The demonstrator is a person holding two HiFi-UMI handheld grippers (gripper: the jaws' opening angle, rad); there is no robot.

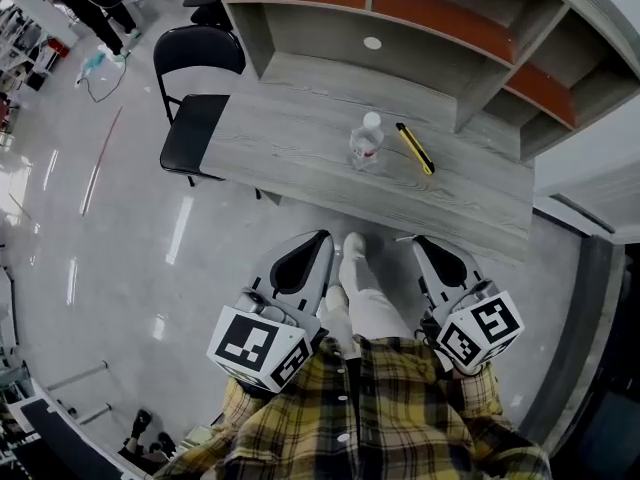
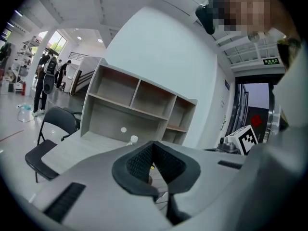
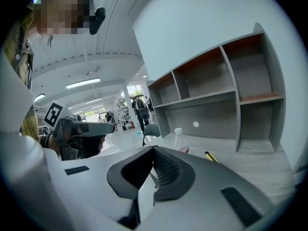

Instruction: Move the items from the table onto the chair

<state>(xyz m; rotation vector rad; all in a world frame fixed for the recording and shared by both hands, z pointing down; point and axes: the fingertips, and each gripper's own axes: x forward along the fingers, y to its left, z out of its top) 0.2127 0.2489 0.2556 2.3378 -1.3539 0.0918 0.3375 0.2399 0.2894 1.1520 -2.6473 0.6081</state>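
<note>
Grey table [image 1: 290,128] holds the bottle [image 1: 367,143] and yellow knife [image 1: 414,148] side by side; neither is on the chair [image 1: 190,133] yet. Left gripper [image 1: 320,240] and right gripper [image 1: 422,243] are clenched on nothing, well short of the table — probably just lining up.

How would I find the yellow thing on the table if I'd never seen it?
Find the long grey wooden table with open shelves along its back. Near its middle stands a clear bottle with a white cap, and the yellow cutter lies just to its right. It is the only slim, yellow-and-black thing lying flat; the bottle stands upright.
</note>
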